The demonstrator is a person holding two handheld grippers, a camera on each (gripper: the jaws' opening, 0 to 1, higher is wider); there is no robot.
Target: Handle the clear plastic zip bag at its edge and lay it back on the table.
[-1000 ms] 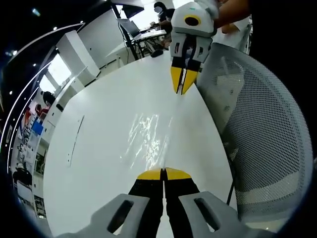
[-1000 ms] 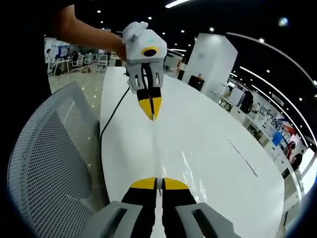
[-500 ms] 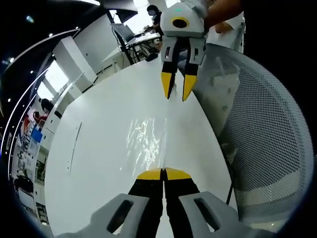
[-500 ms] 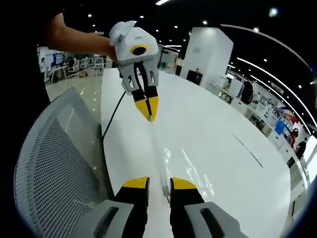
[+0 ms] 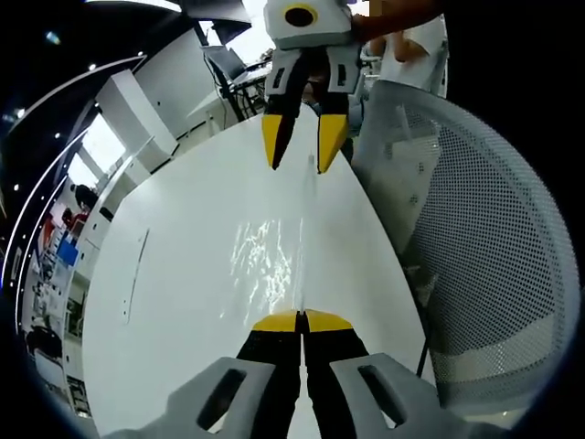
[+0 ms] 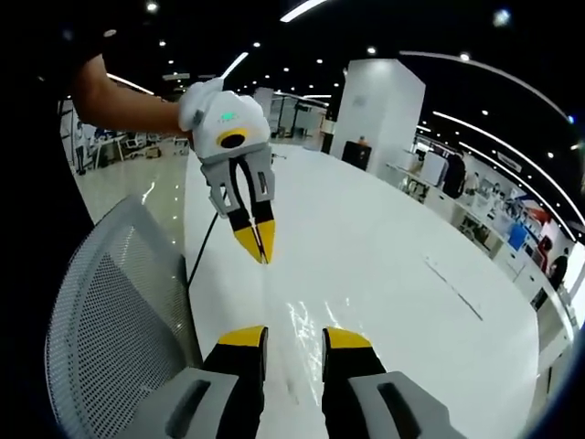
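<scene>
White glossy table (image 5: pixel 183 274); clear plastic zip bag (image 5: pixel 270 261) lies flat on it

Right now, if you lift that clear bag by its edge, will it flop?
Probably floppy: the clear plastic zip bag looks thin and crinkly. Likely light: the left gripper pinches only its edge. Maybe slippery on the glossy table.

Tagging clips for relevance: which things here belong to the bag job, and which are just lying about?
Job: clear zip bag, left claw shut on its edge, open right claw, white table.
Lying about: mesh chair, black cable.
</scene>
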